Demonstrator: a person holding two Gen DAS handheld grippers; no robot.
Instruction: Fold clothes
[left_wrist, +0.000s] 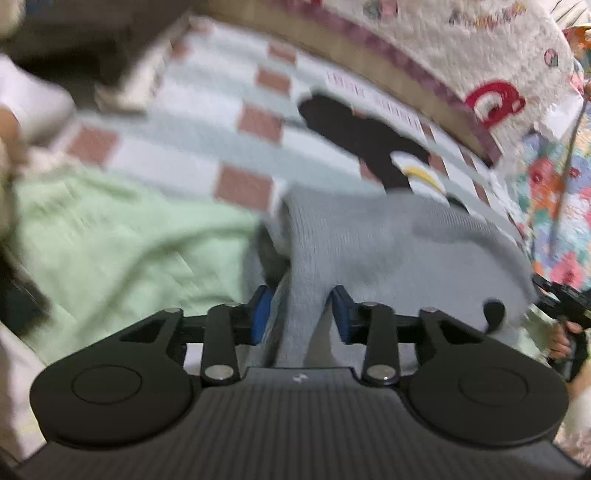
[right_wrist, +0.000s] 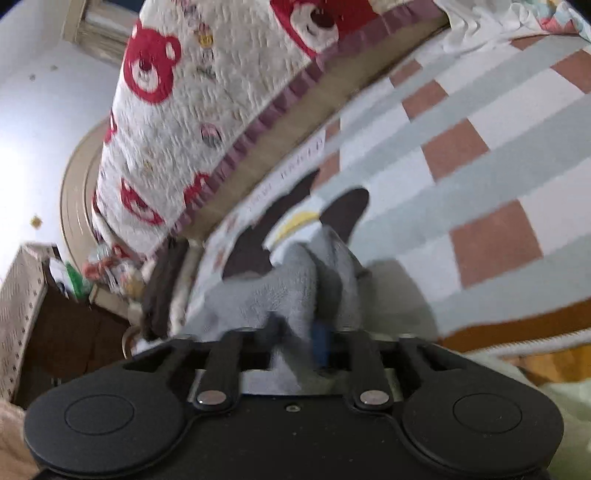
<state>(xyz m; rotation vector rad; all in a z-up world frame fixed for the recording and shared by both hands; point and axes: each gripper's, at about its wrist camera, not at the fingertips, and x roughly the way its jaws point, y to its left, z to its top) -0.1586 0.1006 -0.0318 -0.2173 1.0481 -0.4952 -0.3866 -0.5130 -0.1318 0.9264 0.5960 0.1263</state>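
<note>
Grey knitted fabric, a garment (left_wrist: 388, 240), is seen stretched between the two tools above a checked sheet (left_wrist: 207, 122) of pale green, white and brick-red squares. In the left wrist view a bunched strip of the grey garment runs down between the blue pads (left_wrist: 263, 314) of the left gripper (left_wrist: 301, 314); the pads stand somewhat apart with the cloth filling the gap, and whether they press on it cannot be told through the blur. In the right wrist view the same grey garment (right_wrist: 295, 280) is gathered into the right gripper (right_wrist: 295, 339), whose fingers are drawn close together and clamped on a thick fold of it; one blue pad (right_wrist: 320, 341) shows at the edge of the cloth.

Beyond the grey garment a dark brown garment with a white and yellow patch (left_wrist: 369, 136) is laid flat on the checked sheet. To the left of the grey cloth, a light green cloth (left_wrist: 110, 243) is spread in soft creases. At the far right of the left view, the other tool's black handle (left_wrist: 565, 306) is held by fingers that are partly visible.

Along the far edge of the sheet a white quilt printed with red bears (right_wrist: 184, 122) is seen, edged with a purple ruffle. A floral fabric (left_wrist: 554, 192) is visible at the right of the left view. Both views are motion-blurred.
</note>
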